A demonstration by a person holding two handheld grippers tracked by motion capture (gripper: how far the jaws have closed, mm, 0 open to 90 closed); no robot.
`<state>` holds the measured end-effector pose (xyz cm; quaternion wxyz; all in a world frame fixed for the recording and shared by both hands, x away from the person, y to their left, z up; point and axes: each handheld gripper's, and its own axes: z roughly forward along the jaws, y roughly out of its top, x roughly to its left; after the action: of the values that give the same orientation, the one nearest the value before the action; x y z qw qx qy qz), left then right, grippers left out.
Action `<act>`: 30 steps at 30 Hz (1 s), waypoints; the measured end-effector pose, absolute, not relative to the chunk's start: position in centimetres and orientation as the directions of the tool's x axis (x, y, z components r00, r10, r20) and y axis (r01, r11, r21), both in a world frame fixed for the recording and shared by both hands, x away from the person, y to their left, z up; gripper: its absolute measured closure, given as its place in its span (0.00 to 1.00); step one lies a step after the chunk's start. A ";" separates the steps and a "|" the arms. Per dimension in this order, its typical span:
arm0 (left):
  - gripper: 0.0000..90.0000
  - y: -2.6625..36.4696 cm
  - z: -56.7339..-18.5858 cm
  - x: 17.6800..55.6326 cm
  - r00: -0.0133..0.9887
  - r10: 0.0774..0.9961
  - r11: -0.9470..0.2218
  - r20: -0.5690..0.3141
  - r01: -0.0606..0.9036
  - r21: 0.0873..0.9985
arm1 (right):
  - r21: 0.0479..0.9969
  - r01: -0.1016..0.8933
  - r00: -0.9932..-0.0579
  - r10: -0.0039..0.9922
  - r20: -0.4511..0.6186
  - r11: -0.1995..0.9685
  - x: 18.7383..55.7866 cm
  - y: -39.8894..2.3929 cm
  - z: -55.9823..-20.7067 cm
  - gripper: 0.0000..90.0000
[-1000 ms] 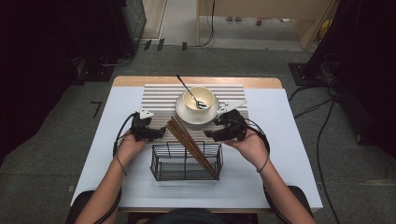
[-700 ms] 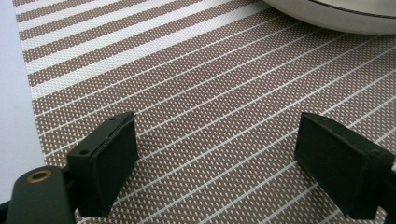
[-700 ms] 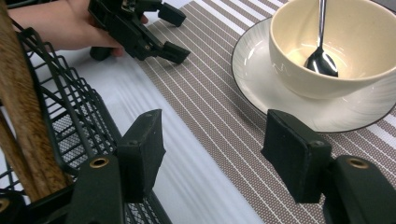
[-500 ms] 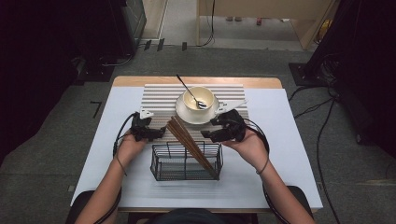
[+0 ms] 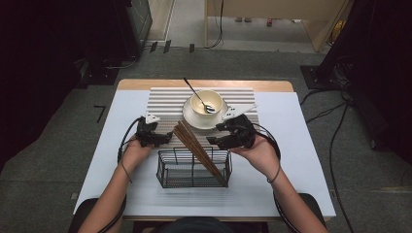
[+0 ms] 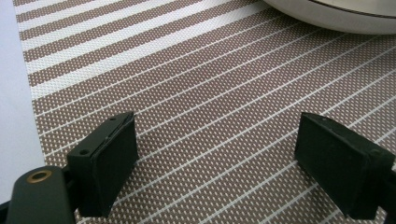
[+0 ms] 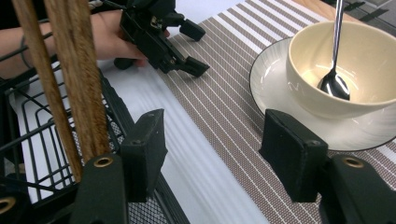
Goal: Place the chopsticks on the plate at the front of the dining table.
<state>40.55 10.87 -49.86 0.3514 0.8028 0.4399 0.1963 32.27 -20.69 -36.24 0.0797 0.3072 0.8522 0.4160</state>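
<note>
Chopsticks (image 5: 199, 150): wooden bundle leaning in the black wire basket (image 5: 167, 175), lower ends at the basket's right near corner, tops tilted up-left past the far rim, over the striped mat (image 5: 160, 99). In the right gripper view I see them (image 7: 74, 79) as brown sticks at frame left, left of my jaw, not between the two.

My right gripper (image 5: 217, 136) sits just right of the sticks, near the basket's far right corner; jaws abt halfway apart, nothing in them, pads clear of everything. Right gripper view (image 7: 212, 154): only bare table and mat between the pads.

My left gripper (image 5: 166, 138) is left of the stick tops, on the mat's left part; jaws wide, empty, w/ just mat weave between them (image 6: 217, 154).

Beyond: cream bowl (image 5: 206, 102) on a saucer (image 5: 192, 119) at mat center, spoon (image 5: 197, 94) resting in it, handle pointing away to the far left. White table (image 5: 301, 145) under all of it.
</note>
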 end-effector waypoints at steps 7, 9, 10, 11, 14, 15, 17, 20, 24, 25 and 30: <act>0.15 10.8 -49.8 40.5 0.537 0.844 -0.371 0.013 0.565 0.737 | 0.765 0.433 -0.817 0.567 0.109 0.477 31.8 -20.6 -35.6 0.46; 0.15 10.8 -49.8 40.5 0.537 0.844 -0.372 0.015 0.565 0.737 | 0.768 0.428 -0.819 0.563 0.108 0.476 31.7 -20.6 -35.4 0.47; 0.15 10.8 -49.8 40.5 0.537 0.843 -0.374 0.017 0.564 0.736 | 0.768 0.427 -0.821 0.561 0.109 0.477 31.6 -20.5 -35.3 0.47; 0.15 10.8 -49.8 40.5 0.538 0.843 -0.375 0.017 0.564 0.736 | 0.770 0.424 -0.823 0.558 0.108 0.476 31.6 -20.5 -35.2 0.47; 0.15 10.8 -49.8 40.5 0.537 0.843 -0.373 0.015 0.565 0.736 | 0.774 0.423 -0.829 0.546 0.122 0.470 31.3 -20.4 -35.0 0.47; 0.15 10.8 -49.8 40.5 0.537 0.843 -0.373 0.015 0.565 0.736 | 0.776 0.420 -0.832 0.542 0.122 0.470 31.3 -20.4 -34.9 0.48; 0.15 10.8 -49.8 40.5 0.537 0.843 -0.374 0.017 0.564 0.737 | 0.779 0.414 -0.836 0.535 0.120 0.472 31.1 -20.3 -34.8 0.48; 0.15 10.8 -49.8 40.5 0.538 0.843 -0.375 0.017 0.564 0.736 | 0.780 0.408 -0.839 0.532 0.114 0.475 31.0 -20.2 -34.6 0.48; 0.15 10.8 -49.8 40.5 0.537 0.843 -0.374 0.017 0.564 0.737 | 0.787 0.398 -0.847 0.518 0.118 0.472 30.7 -20.1 -34.2 0.49; 0.15 10.8 -49.8 40.5 0.537 0.843 -0.374 0.017 0.564 0.737 | 0.786 0.398 -0.849 0.514 0.121 0.473 30.6 -20.1 -34.1 0.49; 0.15 10.8 -49.8 40.5 0.537 0.843 -0.374 0.017 0.563 0.737 | 0.787 0.386 -0.864 0.487 0.127 0.481 30.3 -19.7 -34.1 0.50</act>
<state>40.49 10.81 -49.85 0.3492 0.8042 0.4372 0.2005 30.32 -19.70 -34.08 0.0569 0.2542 0.8586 0.4415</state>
